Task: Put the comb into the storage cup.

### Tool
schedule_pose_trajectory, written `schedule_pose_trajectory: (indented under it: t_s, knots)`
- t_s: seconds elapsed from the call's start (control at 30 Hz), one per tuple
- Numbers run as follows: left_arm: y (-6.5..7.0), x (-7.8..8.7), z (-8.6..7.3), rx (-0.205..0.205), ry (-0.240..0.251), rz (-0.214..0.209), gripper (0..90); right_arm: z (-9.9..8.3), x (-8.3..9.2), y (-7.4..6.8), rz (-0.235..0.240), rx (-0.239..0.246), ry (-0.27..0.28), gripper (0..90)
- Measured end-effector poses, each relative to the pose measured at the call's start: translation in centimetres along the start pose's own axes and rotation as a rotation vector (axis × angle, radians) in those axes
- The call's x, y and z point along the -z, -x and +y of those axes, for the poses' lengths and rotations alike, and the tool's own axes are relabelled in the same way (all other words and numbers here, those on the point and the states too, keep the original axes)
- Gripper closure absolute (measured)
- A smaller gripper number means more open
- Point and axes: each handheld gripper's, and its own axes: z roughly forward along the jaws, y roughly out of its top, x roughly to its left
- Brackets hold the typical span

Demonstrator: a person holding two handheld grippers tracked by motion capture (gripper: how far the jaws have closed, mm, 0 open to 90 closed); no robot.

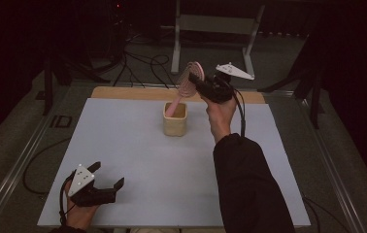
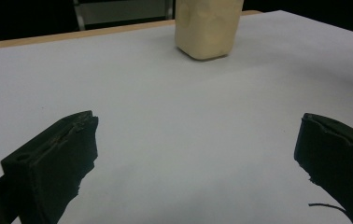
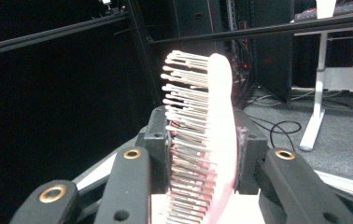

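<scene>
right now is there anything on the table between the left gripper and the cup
No. In the high view the grey tabletop between the left gripper and the beige cup is bare, and the left gripper view shows the same bare stretch.

I note a pink plastic hairbrush (image 3: 221, 140) with smooth pale bristles, a matt cream cup (image 2: 207, 28), and a matt grey bench (image 1: 138, 160) edged in wood.
</scene>
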Motion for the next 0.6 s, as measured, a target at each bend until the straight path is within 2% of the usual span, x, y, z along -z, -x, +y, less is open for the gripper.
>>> schedule_pose_trajectory:
  t_s: [0.6]
  knots:
    - [0.0,0.0,0.0,-0.001,-0.001,0.000,0.0,-1.1,-0.3,0.3,0.001,-0.021,-0.014,65.4]
